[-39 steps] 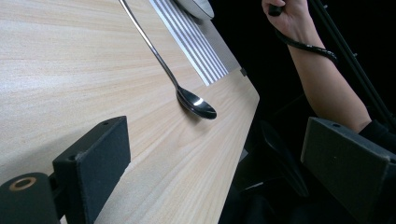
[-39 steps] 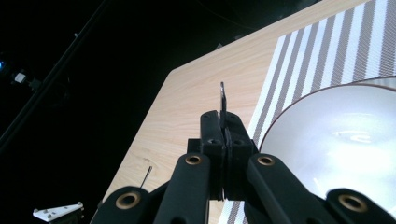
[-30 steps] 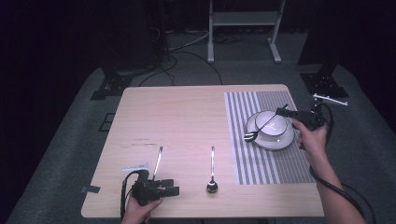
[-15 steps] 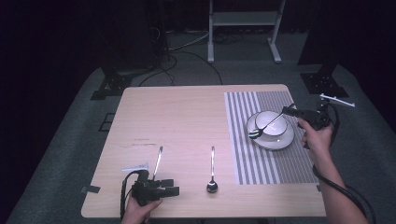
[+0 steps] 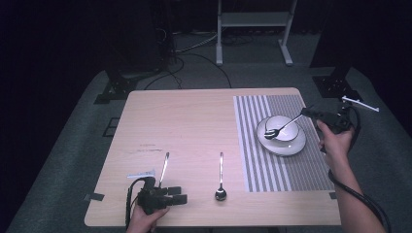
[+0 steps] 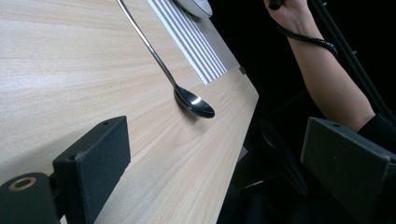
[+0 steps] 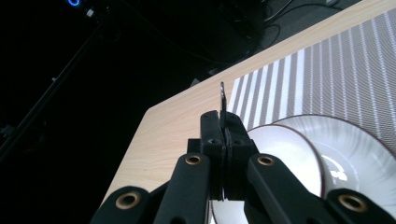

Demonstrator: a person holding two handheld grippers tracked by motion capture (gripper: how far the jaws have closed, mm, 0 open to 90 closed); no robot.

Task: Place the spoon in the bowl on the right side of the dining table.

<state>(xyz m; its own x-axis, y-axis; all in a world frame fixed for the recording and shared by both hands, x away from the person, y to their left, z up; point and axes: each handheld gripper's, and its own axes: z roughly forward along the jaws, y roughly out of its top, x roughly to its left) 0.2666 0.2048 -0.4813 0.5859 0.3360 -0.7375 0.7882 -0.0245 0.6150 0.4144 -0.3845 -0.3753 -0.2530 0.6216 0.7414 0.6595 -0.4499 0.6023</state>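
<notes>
Pinching a spoon (image 5: 284,127) over the bowl (image 5: 282,131), right tool (image 5: 311,112); left tool (image 5: 180,194) spread; no legible writing.

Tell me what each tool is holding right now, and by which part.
The right tool grips a spoon by the end of its handle, bowl end down in the dish. The left tool is open and holds nothing.

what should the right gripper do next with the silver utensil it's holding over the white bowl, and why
Probably open the right gripper to release the thin silver utensil: its lower end already sits inside the small white bowl on the white plate, while the left gripper rests open near the table edge.
</notes>
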